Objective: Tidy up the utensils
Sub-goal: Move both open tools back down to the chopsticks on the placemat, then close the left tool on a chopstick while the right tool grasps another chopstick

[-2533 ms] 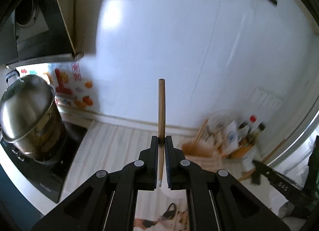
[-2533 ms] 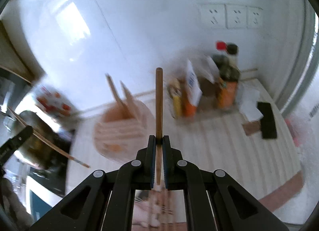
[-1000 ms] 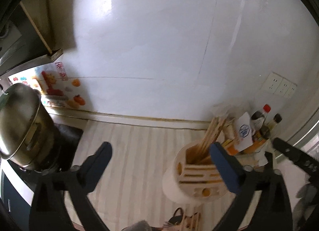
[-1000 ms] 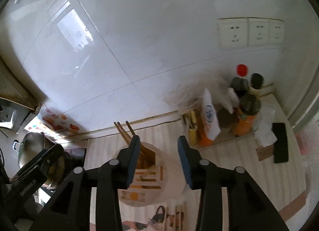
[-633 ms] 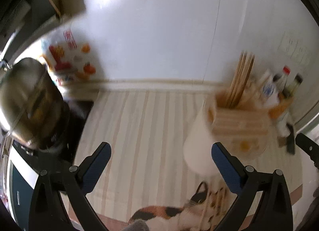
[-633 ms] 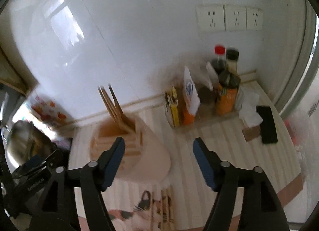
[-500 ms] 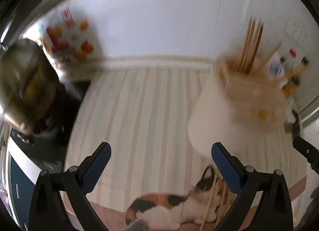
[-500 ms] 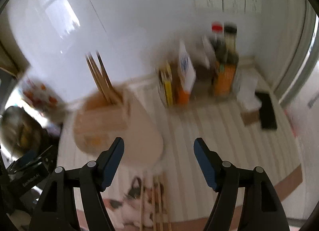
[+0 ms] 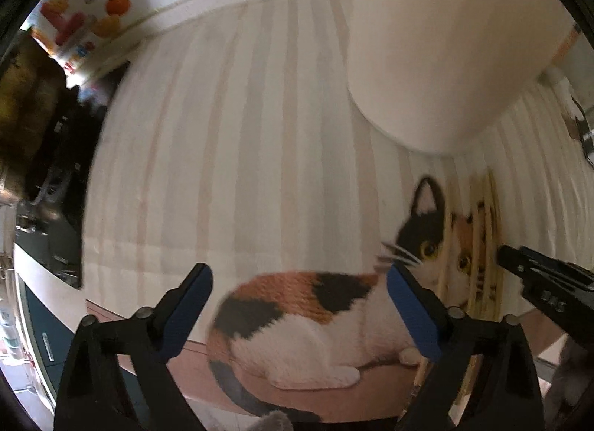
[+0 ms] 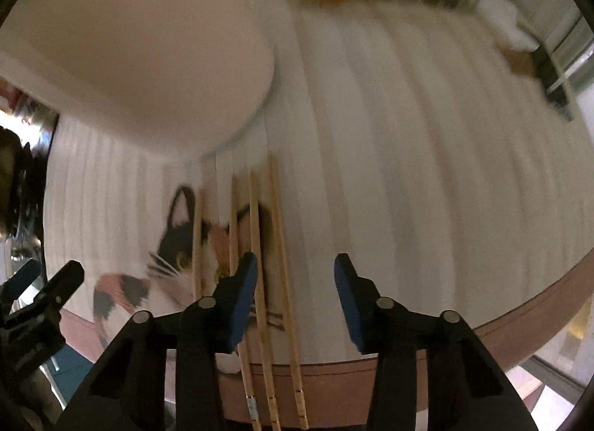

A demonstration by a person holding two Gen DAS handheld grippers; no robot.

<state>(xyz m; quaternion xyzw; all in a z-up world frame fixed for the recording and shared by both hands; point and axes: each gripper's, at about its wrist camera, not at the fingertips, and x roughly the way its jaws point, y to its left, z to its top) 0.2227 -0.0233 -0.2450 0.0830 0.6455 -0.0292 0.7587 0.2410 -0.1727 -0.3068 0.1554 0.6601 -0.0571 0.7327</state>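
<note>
Both spread wide, empty: left claw (image 9: 299, 295) above the cat mat (image 9: 297, 304), right claw (image 10: 295, 284) low over it. Chopsticks (image 10: 256, 245) flat just beside right claw's left finger (image 10: 241, 291), near the holder (image 10: 148, 41).

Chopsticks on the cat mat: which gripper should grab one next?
Probably the right gripper: it is open directly over the chopsticks. The left gripper, also open, faces the cat's body, with the chopsticks off to its right.

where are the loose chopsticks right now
In the right wrist view the chopsticks lie flat on the cat mat, just below the white holder and ahead of the open right gripper.
</note>
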